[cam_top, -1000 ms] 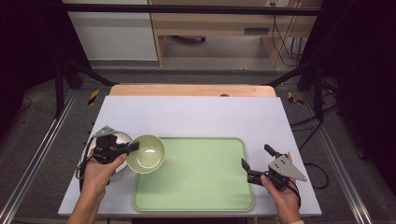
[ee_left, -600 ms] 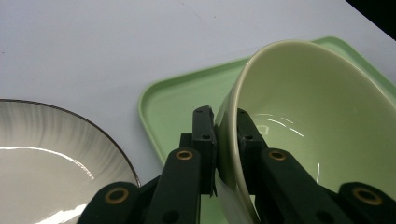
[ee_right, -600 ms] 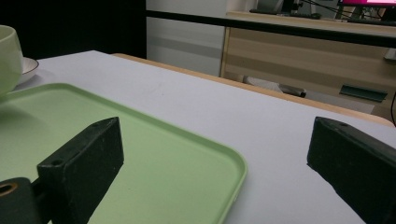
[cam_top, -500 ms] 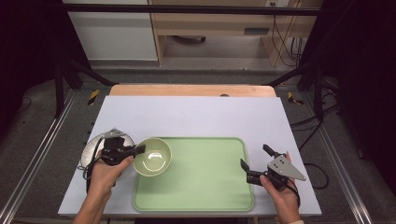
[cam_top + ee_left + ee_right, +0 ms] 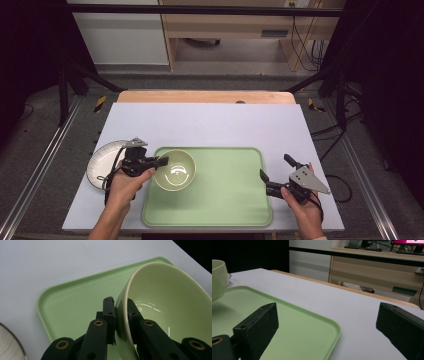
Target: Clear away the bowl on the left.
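Here the left gripper [image 5: 161,161] pinches the green bowl [image 5: 174,170] by its rim over the tray's [image 5: 225,200] left end; the right gripper [image 5: 276,173] gapes wide, empty.

Even overhead light; dark surroundings; slight softness

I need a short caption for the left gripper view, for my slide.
Left gripper clamps the rim of a pale green bowl above a green tray.

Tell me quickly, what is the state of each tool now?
Left tool: closed on the rim of the bowl.
Right tool: open, holding nothing.
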The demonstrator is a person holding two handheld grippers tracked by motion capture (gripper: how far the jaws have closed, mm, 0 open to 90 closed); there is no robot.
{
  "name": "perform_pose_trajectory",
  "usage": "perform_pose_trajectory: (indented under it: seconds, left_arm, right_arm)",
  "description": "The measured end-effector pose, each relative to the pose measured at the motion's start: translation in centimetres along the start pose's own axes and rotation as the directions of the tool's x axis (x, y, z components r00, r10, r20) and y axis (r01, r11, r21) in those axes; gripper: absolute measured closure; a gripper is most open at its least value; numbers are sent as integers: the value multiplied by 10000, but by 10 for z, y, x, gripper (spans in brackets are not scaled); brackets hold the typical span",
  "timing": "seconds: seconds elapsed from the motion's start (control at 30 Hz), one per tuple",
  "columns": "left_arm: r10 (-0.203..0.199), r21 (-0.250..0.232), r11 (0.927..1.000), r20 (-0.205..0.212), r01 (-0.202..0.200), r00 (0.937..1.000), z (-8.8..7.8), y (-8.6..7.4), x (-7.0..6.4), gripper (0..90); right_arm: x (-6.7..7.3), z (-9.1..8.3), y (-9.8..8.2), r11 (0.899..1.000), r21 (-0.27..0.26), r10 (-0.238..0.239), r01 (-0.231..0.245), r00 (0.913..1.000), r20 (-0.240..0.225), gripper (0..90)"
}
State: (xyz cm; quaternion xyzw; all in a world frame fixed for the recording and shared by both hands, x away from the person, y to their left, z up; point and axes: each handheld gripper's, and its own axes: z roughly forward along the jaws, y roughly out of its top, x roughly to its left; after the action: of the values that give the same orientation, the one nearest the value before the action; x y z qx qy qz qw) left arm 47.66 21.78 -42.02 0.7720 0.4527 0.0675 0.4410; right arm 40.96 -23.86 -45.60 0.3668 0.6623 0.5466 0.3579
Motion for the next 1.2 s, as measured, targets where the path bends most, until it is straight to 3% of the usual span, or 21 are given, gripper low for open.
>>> perform_pose_trajectory:
  seconds: [0.23, 0.5, 0.6, 0.73, 0.87, 1.2]
  left_arm:
    - [-142, 128, 9998, 267, 138, 9995, 10, -1, -4, 818]
    - [43, 308, 9995, 438, -57, 9990, 18, 0, -13, 818]
    - [-84, 464, 9989, 835, 45, 9965, 23, -2, -18, 816]
    - [261, 648, 9974, 605, -301, 9978, 31, -3, -25, 816]
    - [16, 797, 9968, 858, -84, 9963, 39, -8, -26, 816]
    - [100, 954, 9953, 829, -179, 9965, 46, -9, -30, 816]
  right_arm:
    - [0, 0, 0, 10000, -10, 69, -69, 10000, 15, 48]
    - [-1, 1, -1, 10000, 66, 12, -12, 10000, -59, 48]
    - [-1, 1, -1, 10000, 60, 57, -56, 10000, -53, 49]
    - [-1, 0, 0, 10000, 3, 74, -74, 10000, -55, 49]
    - [-1, 1, 0, 10000, 76, 50, -50, 10000, -65, 50]
    - [-1, 1, 0, 9999, 86, 80, -80, 10000, -54, 52]
